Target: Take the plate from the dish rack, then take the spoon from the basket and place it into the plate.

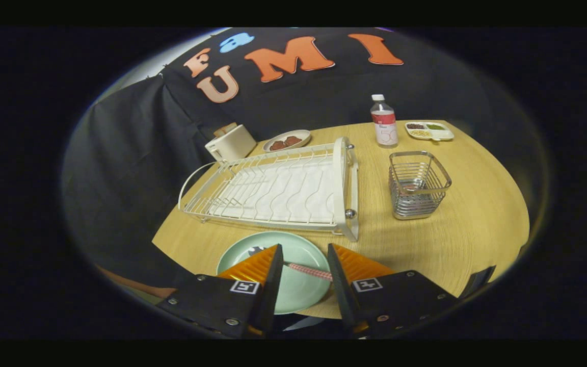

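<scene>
The gripper (303, 255) hung low over the near edge of the round wooden tabletop (451, 239), its two fingers spread apart with a clear gap between them. They pressed on nothing. Across that gap lay the spoon (308, 271), its pinkish patterned handle running from just beside the left finger to the inner face of the right one; whether it touched either finger could not be told. The bowl end of the spoon showed as a dark shape beside the left fingertip.

The spoon rested in the pale green plate (298, 293), which sat flat on the tabletop directly beneath and between the fingers, partly covered by them. Just beyond the plate stood the white wire dish rack (278, 191), with no dishes in it, its near corner close to the plate's far rim. To the right of the rack, well apart from the fingers, stood the metal wire basket (418, 184).

Farther back, a water bottle (384, 122) stood upright beyond the basket, with a small divided tray of food (429, 131) to its right. Behind the rack were a white toaster (231, 143) and an oval dish (287, 140) holding brown pieces.
</scene>
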A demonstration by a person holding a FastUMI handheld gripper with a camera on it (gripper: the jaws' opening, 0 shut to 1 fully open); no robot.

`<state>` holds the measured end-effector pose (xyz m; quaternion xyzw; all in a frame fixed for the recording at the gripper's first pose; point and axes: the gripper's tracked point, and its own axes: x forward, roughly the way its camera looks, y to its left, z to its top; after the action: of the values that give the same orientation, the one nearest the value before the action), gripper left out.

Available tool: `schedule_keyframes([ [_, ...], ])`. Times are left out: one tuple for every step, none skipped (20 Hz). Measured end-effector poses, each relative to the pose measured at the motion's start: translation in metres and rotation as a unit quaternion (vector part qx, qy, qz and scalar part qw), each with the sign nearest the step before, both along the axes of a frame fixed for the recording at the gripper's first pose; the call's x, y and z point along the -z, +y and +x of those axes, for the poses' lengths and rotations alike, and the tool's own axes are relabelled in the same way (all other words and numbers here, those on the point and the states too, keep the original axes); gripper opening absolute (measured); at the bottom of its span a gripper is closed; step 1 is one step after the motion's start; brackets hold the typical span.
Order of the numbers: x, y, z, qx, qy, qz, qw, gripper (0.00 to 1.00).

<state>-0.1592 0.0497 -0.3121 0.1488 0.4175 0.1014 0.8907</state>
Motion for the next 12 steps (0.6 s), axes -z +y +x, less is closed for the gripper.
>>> schedule_keyframes([
  [-0.007,-0.002,0.006,0.006,-0.009,0.000,1.000,0.54],
  [-0.015,-0.005,0.009,0.009,-0.018,-0.002,1.000,0.56],
  [-0.023,-0.007,0.015,0.009,-0.027,-0.004,1.000,0.57],
  [-0.030,-0.010,0.020,0.008,-0.035,-0.007,0.999,0.61],
  [-0.039,-0.014,0.025,0.008,-0.044,-0.013,0.999,0.64],
  [-0.050,-0.018,0.032,0.010,-0.058,-0.018,0.998,0.71],
  [-0.062,-0.022,0.040,0.012,-0.073,-0.023,0.997,0.76],
  [-0.074,-0.025,0.048,0.014,-0.089,-0.027,0.996,0.80],
  [-0.088,-0.028,0.055,0.018,-0.106,-0.029,0.994,0.83],
  [-0.106,-0.033,0.062,0.026,-0.127,-0.030,0.991,0.87],
  [-0.124,-0.037,0.071,0.035,-0.152,-0.030,0.987,0.89],
  [-0.141,-0.041,0.079,0.044,-0.178,-0.031,0.983,0.91],
])
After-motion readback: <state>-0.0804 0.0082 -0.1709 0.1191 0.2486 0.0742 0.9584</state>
